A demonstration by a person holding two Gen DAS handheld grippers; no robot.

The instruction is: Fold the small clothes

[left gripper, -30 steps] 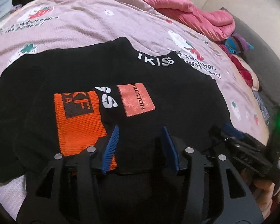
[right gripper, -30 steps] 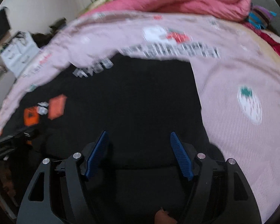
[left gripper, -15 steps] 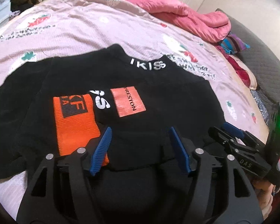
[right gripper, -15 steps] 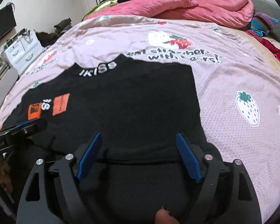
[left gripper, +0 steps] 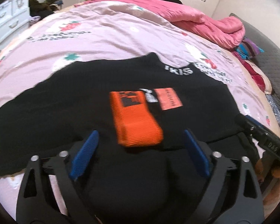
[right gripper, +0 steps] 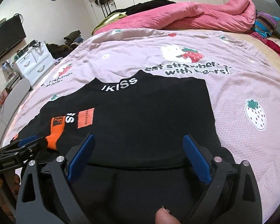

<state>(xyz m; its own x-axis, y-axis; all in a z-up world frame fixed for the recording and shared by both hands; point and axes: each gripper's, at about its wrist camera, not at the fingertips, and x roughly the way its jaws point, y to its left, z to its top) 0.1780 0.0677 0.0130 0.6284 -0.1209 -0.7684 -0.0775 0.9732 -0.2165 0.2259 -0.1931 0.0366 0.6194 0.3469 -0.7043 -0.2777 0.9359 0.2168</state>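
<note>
black sweater (right gripper: 149,115) flat on the bed (right gripper: 242,85), both claws, left (left gripper: 140,155) and right (right gripper: 139,156), just spread wide, empty

Two black claws (left gripper: 140,153) (right gripper: 139,155) with ribbed blue finger pads (left gripper: 84,155), silver screws (right gripper: 217,159), triangular cut-outs in their frames

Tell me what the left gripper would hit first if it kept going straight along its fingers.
Probably the black top, near its orange cuff; the open left gripper holds nothing. Depth unclear.
</note>
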